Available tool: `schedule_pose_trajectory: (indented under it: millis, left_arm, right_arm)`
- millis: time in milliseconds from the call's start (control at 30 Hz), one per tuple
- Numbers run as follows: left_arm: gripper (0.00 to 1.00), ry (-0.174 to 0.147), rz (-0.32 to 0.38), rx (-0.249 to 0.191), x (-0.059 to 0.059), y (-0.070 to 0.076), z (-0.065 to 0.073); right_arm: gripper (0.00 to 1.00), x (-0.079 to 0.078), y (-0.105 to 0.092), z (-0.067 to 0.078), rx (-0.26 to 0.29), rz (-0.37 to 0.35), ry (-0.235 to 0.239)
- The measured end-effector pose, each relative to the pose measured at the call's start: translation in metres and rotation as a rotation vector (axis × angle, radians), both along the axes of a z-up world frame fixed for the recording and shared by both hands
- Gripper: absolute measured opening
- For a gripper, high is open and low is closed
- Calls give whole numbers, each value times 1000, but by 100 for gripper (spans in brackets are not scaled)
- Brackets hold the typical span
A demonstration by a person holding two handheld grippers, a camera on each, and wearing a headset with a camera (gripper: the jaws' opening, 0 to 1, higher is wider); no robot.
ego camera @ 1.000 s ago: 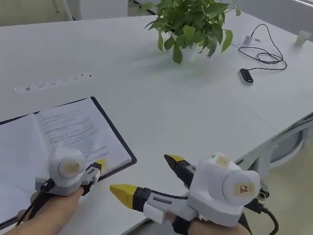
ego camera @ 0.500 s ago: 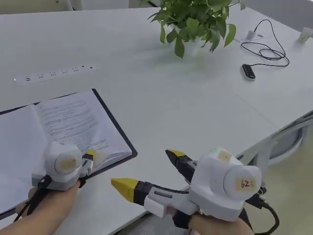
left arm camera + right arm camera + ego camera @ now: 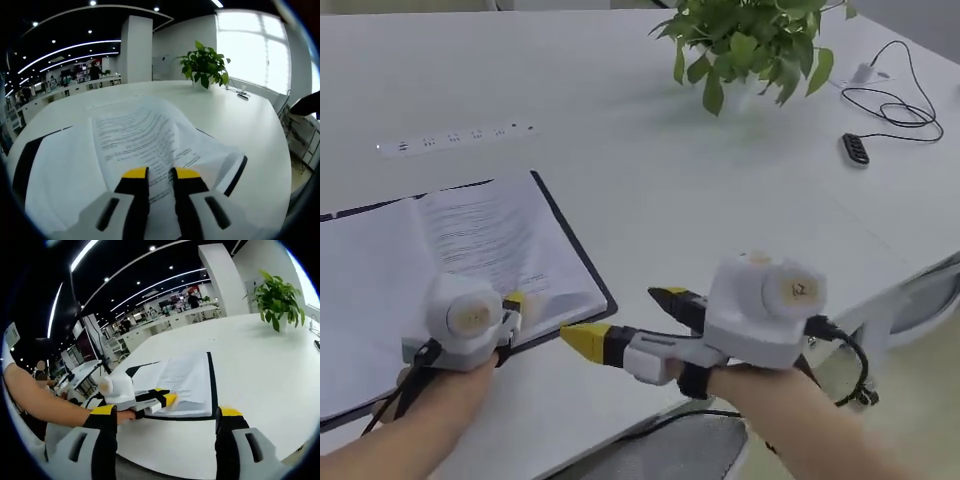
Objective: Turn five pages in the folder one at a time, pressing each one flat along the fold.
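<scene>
Barely parted left tongs (image 3: 161, 175) sit over the flat, black-edged folder's (image 3: 571, 262) smooth printed page (image 3: 135, 130), its spine running away from them; right tongs (image 3: 623, 317) are spread wide.

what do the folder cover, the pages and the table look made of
Folder cover: black and matte, a thin flat border around the sheets; probably plastic or coated card, the look leaves it open.
Pages: white printed paper, matte, bowing softly towards the fold.
Table: smooth white top with a faint sheen, likely laminate or painted board.
</scene>
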State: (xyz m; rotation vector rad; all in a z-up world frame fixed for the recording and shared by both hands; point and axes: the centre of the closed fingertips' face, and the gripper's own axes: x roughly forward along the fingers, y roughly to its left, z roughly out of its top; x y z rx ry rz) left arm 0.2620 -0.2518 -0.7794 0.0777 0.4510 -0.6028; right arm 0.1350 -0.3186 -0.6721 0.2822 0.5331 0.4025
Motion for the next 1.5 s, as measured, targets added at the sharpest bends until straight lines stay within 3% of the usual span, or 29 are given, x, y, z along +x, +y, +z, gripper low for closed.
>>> schedule_pose_trajectory:
  millis: [100, 133, 167, 233, 300, 333, 500, 833, 1000, 1133, 1300, 1433, 1500]
  left_arm:
    - [17, -1, 1, -1, 0, 0, 0]
    - [17, -1, 1, -1, 1, 0, 0]
    - [17, 0, 1, -3, 1, 0, -1]
    - [17, 0, 3, -6, 1, 0, -1]
    - [17, 0, 3, -7, 1, 0, -1]
    - [17, 0, 3, -8, 1, 1, -1]
    - [17, 1, 6, -10, 0, 0, -1]
    - [18, -3, 2, -15, 1, 0, -1]
    - [18, -3, 5, -17, 1, 0, -1]
    - [18, -7, 5, -16, 0, 0, -1]
    - [18, -4, 7, -18, 0, 0, -1]
    - [18, 1, 5, -16, 0, 0, -1]
    - [18, 5, 6, -22, 0, 0, -1]
  right_arm:
    - [75, 14, -3, -11, 20, -2, 36]
    - [72, 17, -3, -18, 44, -10, 79]
    - [70, 26, -3, -19, 91, -20, 75]
    - [68, 36, -5, -27, 141, -59, 121]
    - [64, 45, -4, -29, 216, -88, 134]
    - [61, 49, -6, -37, 251, -111, 168]
    - [54, 62, -10, -63, 241, -136, 220]
    - [44, 73, -5, -90, 286, -166, 293]
    - [27, 79, -14, -97, 321, -242, 318]
    - [18, 81, -18, -102, 318, -257, 329]
    - [3, 79, -28, -109, 331, -329, 355]
    - [0, 77, -27, -108, 333, -341, 347]
    - [0, 76, -25, -105, 294, -318, 317]
